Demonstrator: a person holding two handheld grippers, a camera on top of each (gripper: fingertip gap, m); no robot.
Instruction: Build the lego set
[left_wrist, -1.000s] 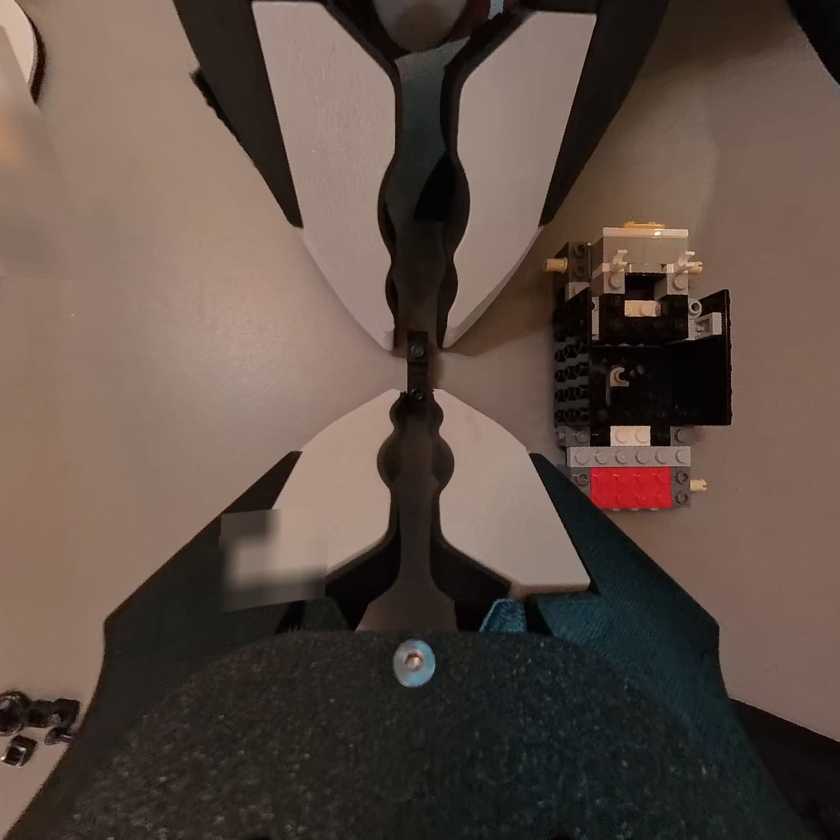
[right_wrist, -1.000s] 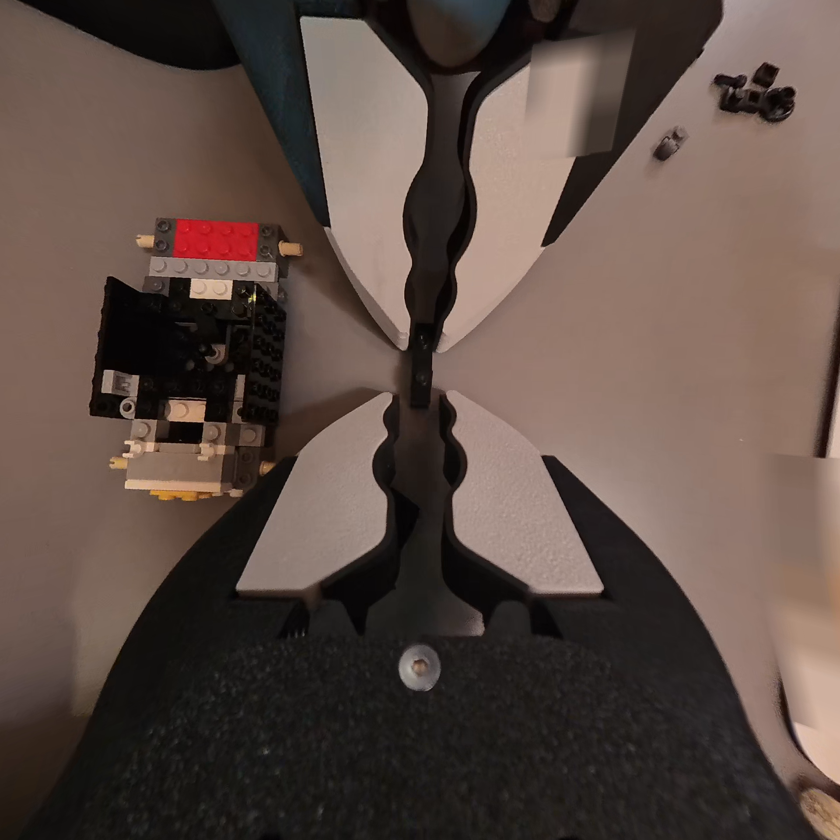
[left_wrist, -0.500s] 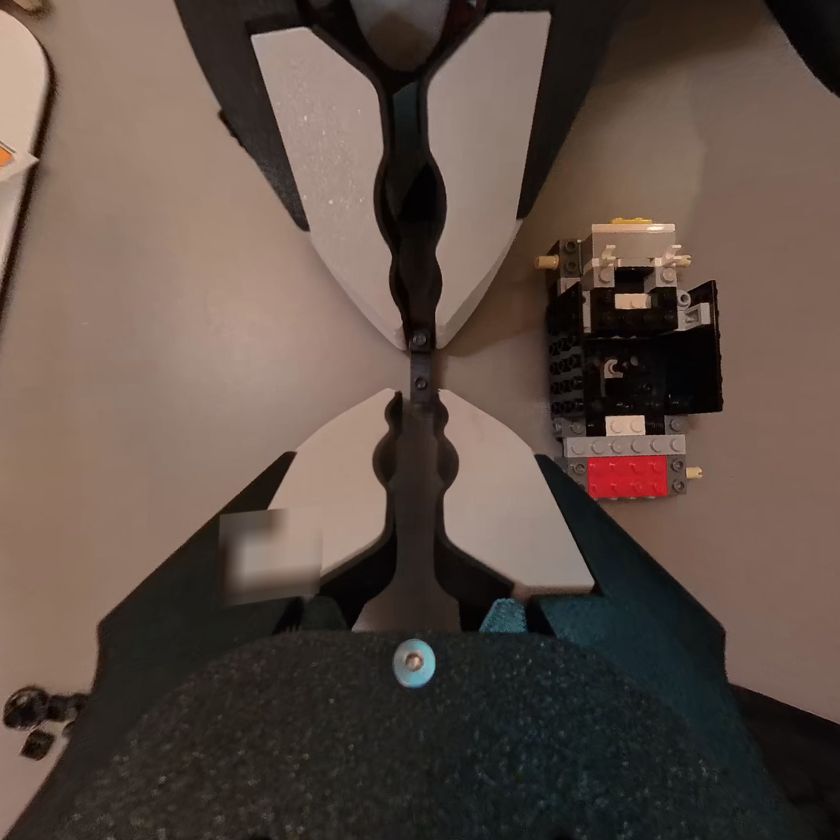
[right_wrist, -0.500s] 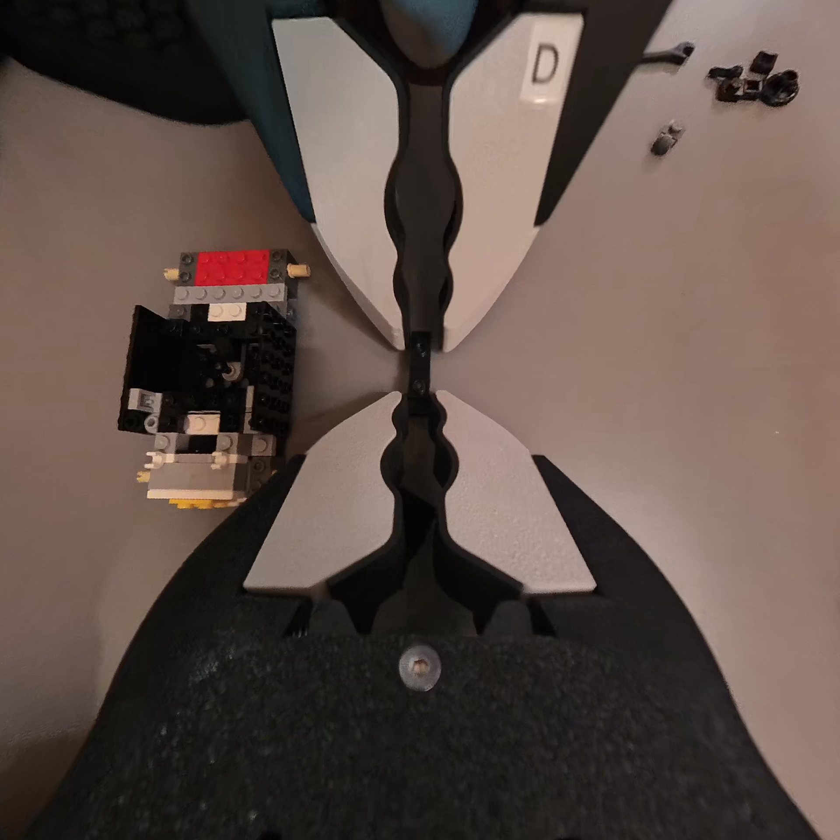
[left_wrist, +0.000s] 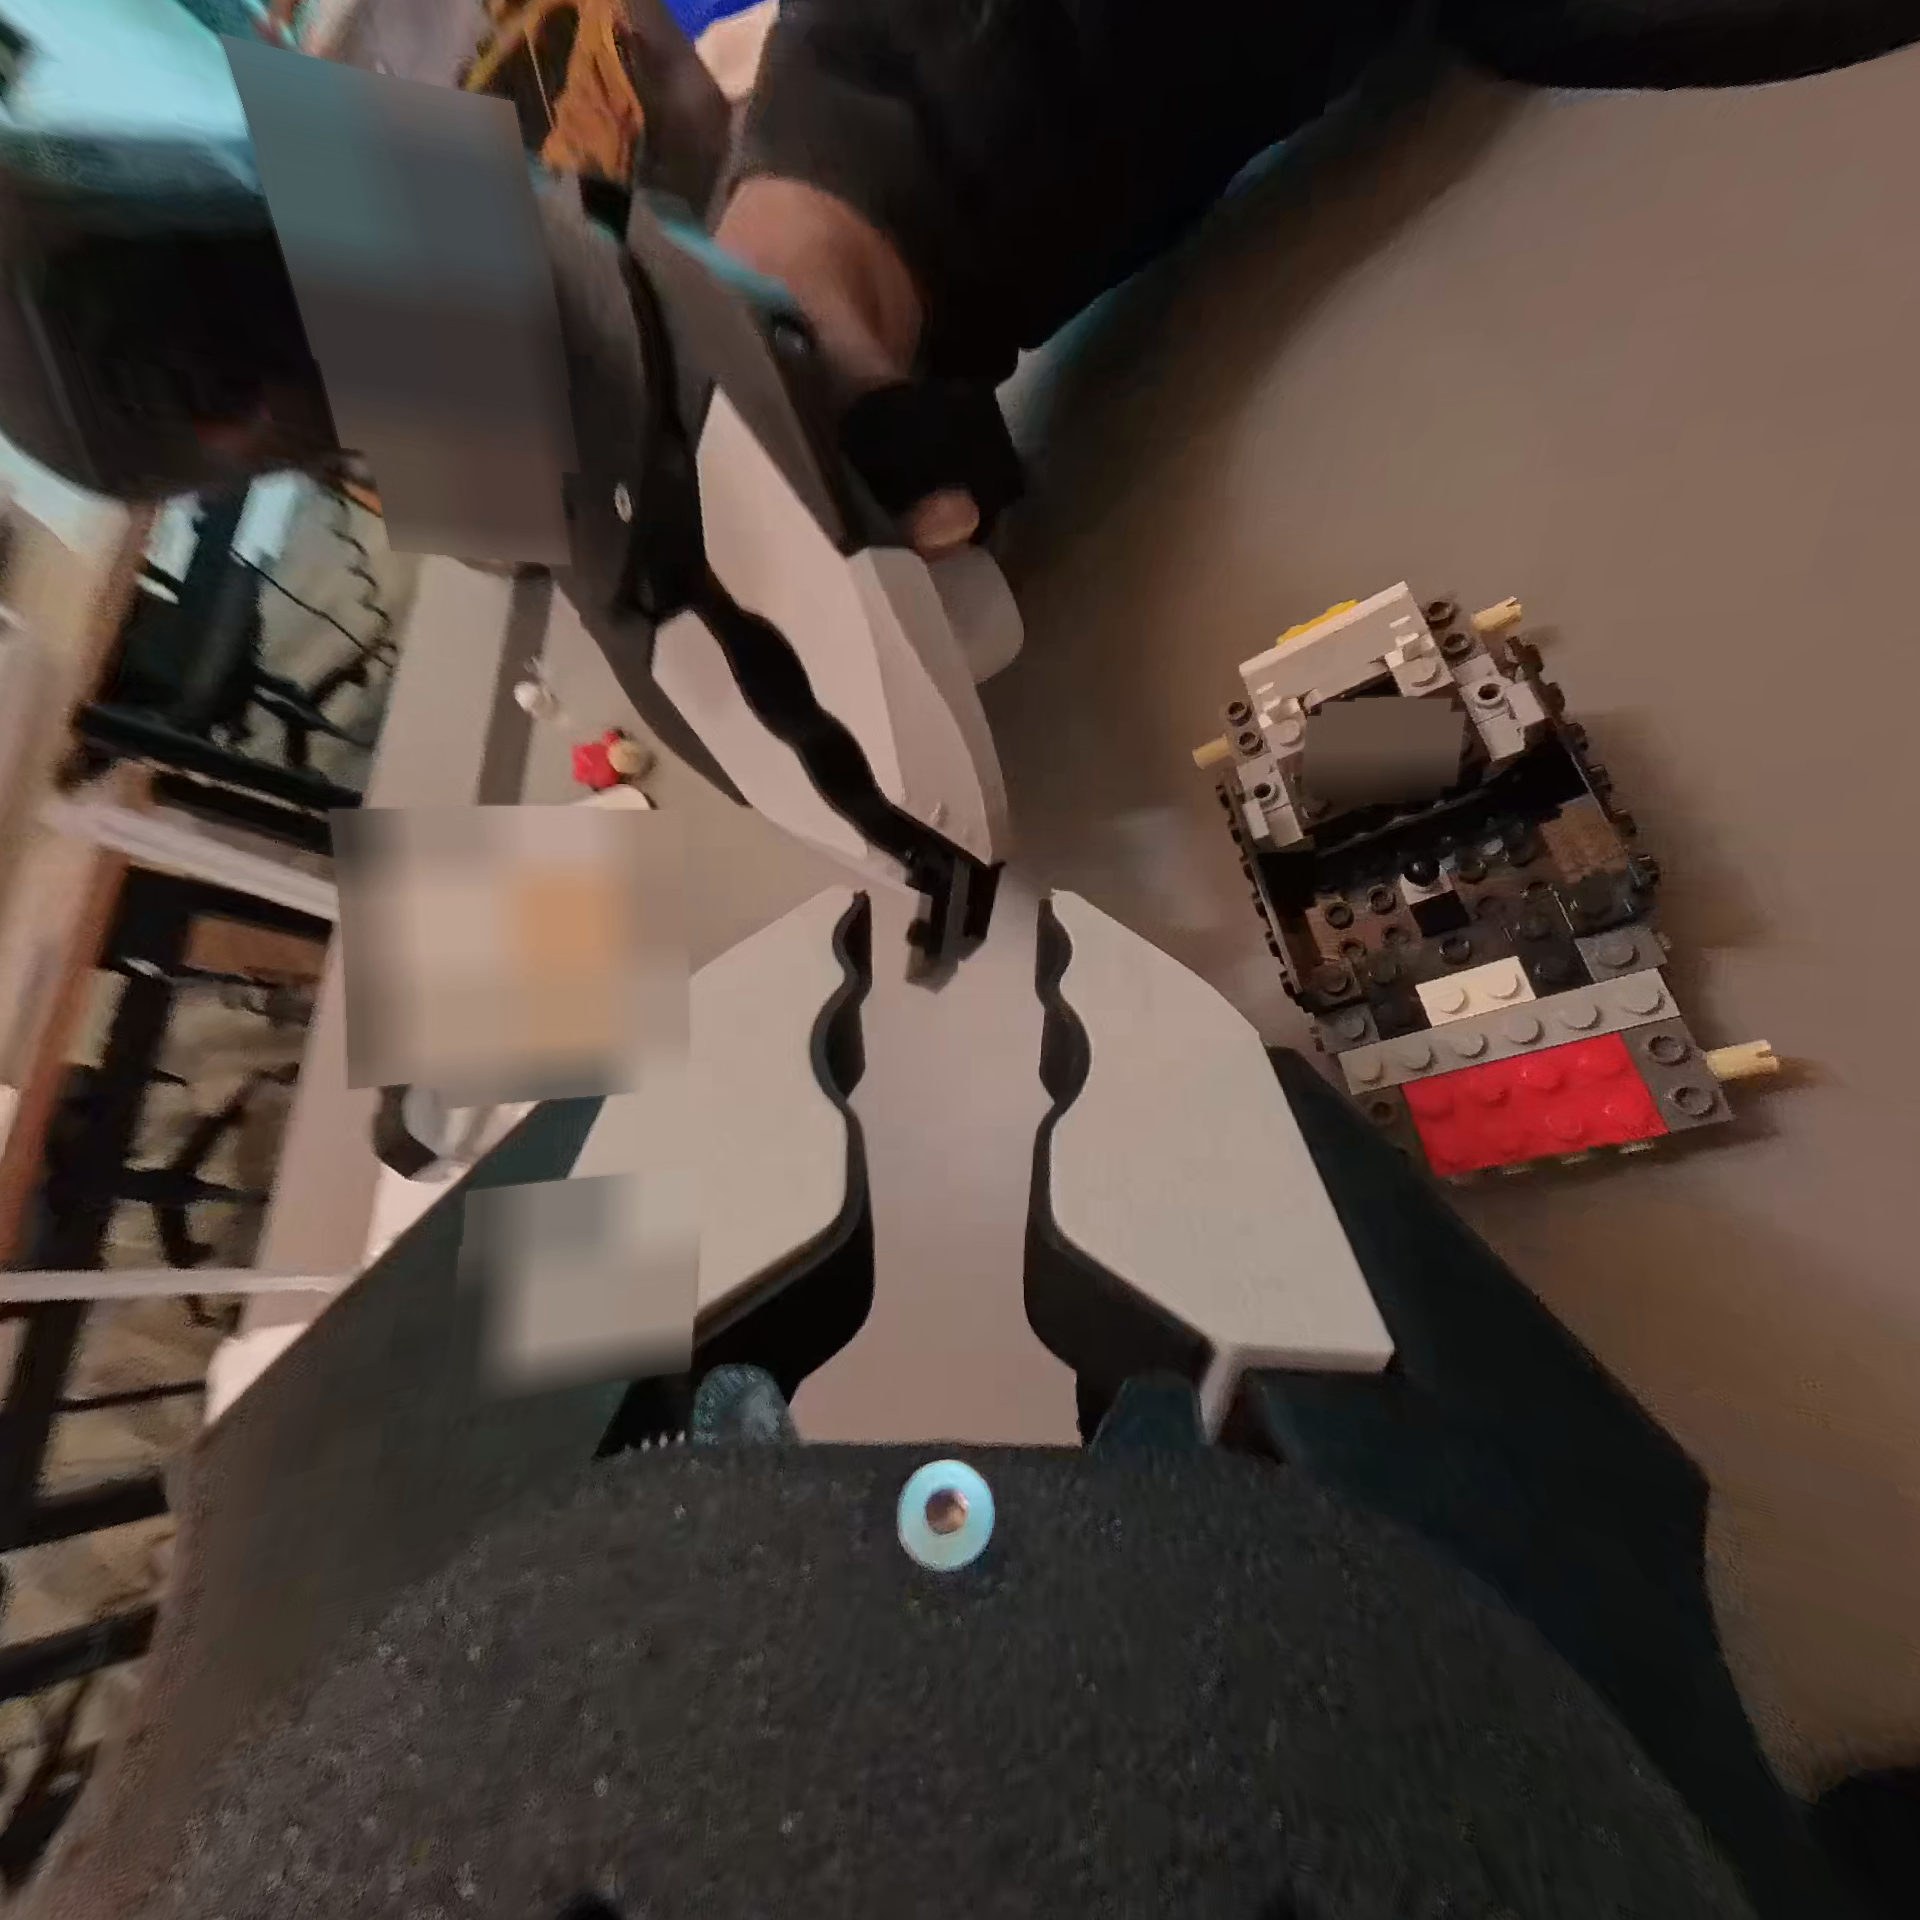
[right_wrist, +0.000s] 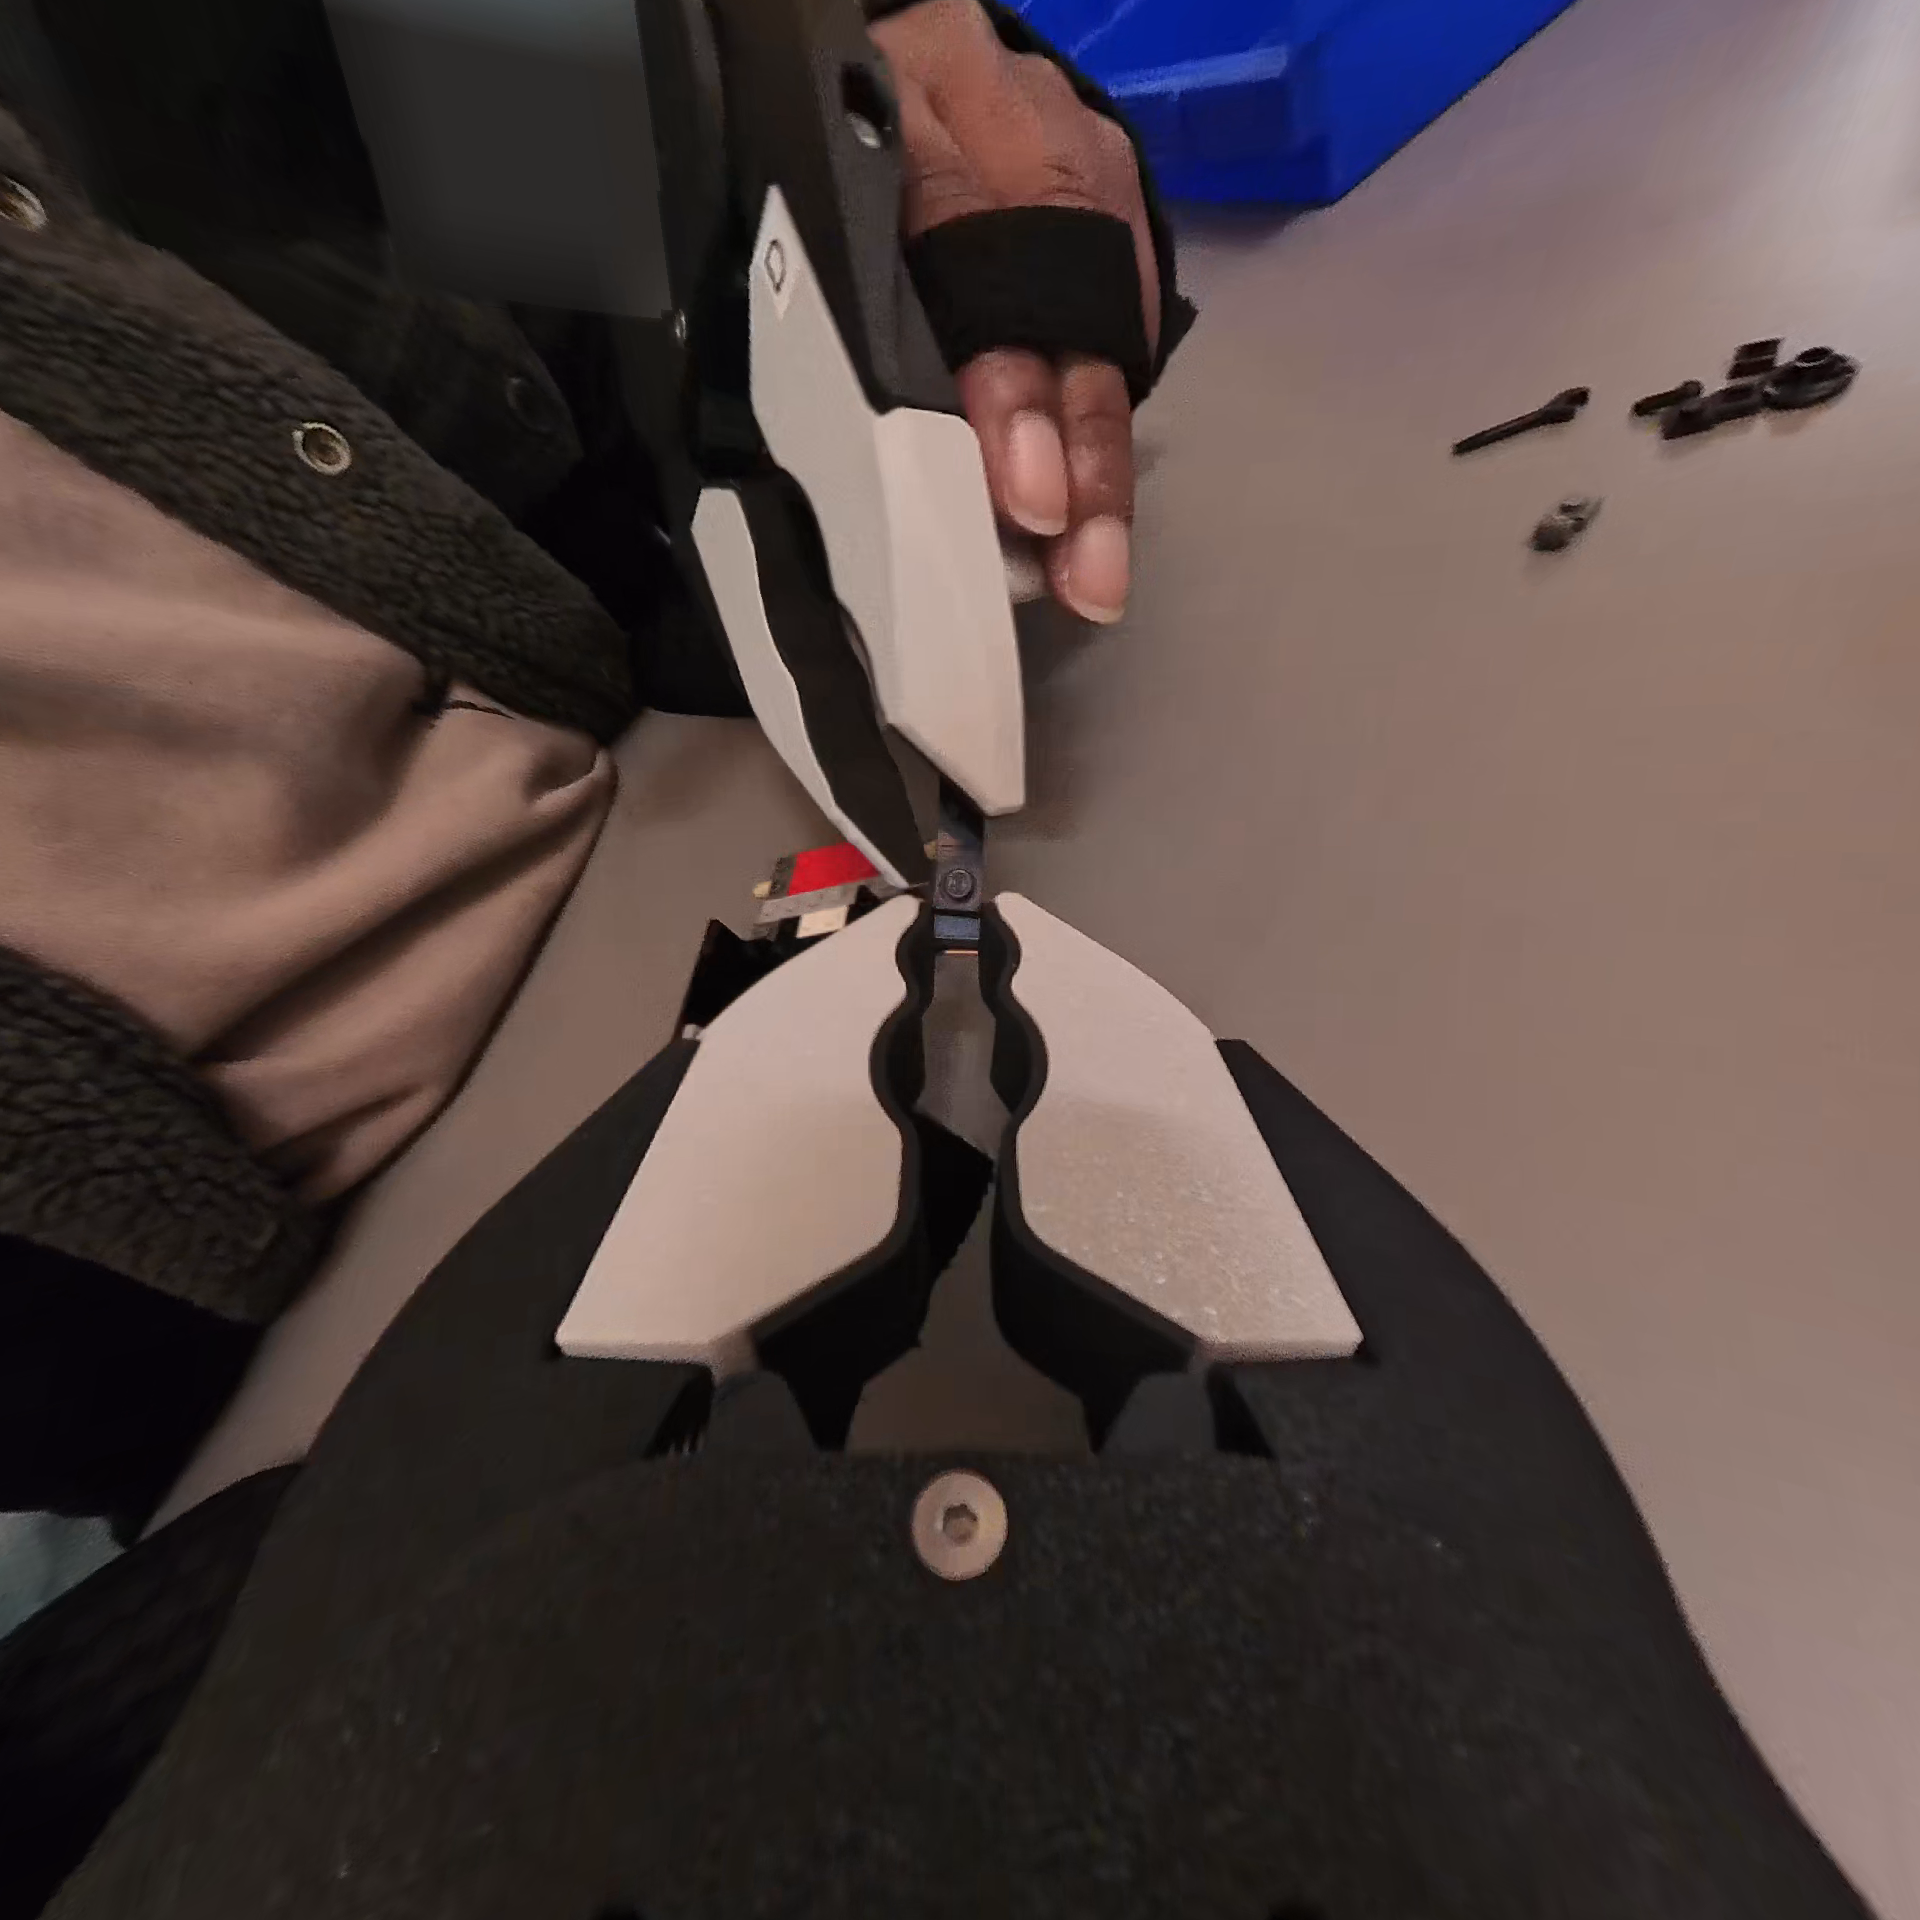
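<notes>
The left claw (left_wrist: 945, 902) is spread wide, with clear grey desk (left_wrist: 1558, 416) showing between its two white fingers. The right claw (right_wrist: 956, 906) is pressed together on a small black lego piece with a round stud (right_wrist: 956, 888) and pinches it at the very tips.

In the left wrist view, the right claw (left_wrist: 951, 862) comes in from the upper left, and the small black piece (left_wrist: 935, 935) hangs from its tips into the gap between the left fingertips; I cannot tell if it touches them. The half-built lego model of black, grey, white and red bricks (left_wrist: 1455, 935) lies flat on the desk, just to the right of the left claw. In the right wrist view only its red end (right_wrist: 821, 868) shows behind the fingers.

A hand in a black fingerless glove (right_wrist: 1029, 208) holds the left tool. Some loose small black parts (right_wrist: 1756, 390) lie well apart on the desk (right_wrist: 1455, 935), and a blue plastic bin (right_wrist: 1299, 104) stands at the far edge.
</notes>
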